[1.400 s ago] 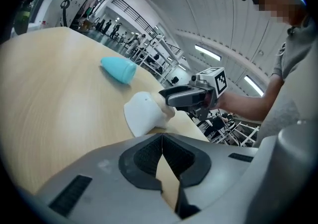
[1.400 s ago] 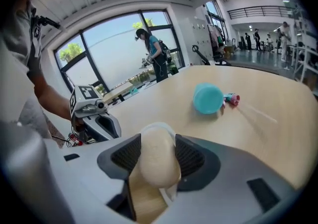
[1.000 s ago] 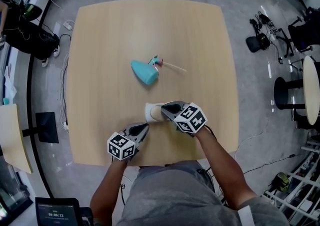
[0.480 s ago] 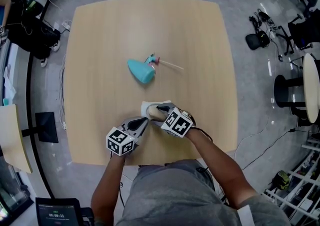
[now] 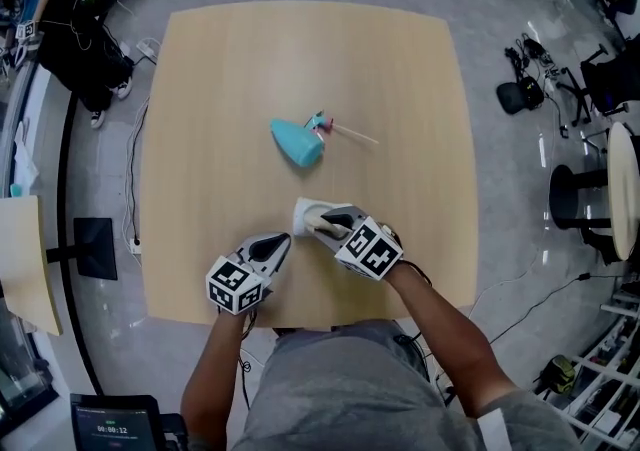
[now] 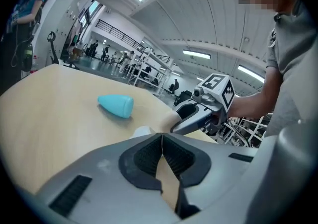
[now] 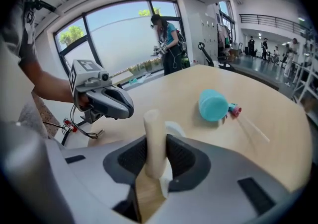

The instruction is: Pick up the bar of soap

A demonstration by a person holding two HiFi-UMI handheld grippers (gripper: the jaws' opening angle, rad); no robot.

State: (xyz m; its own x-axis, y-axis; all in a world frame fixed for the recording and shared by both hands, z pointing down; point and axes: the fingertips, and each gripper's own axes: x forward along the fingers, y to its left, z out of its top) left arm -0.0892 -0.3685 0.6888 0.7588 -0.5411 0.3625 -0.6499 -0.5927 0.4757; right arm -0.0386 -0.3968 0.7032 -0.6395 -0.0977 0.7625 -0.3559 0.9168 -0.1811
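My right hand-held gripper (image 7: 156, 154) is closing its jaws on the cream-coloured bar of soap (image 7: 153, 141). The bar stands on its narrow edge between the two ribbed pads, and both pads seem to touch it already. It is at the near part of the pale wooden counter (image 5: 230, 89), in front of me. A small white piece (image 5: 304, 210) lies just beside it; what it is I cannot tell. My left hand-held gripper (image 6: 162, 142) has its jaws together with nothing between them, and it waits near the right one, apart from the soap. The teal cone-shaped object (image 5: 297, 142) lies further away and is not in my way.

I judge the step is the grasp itself, and the lift is not yet done. Next I should finish the squeeze firmly, because soap can be slippery, and then raise it straight up.
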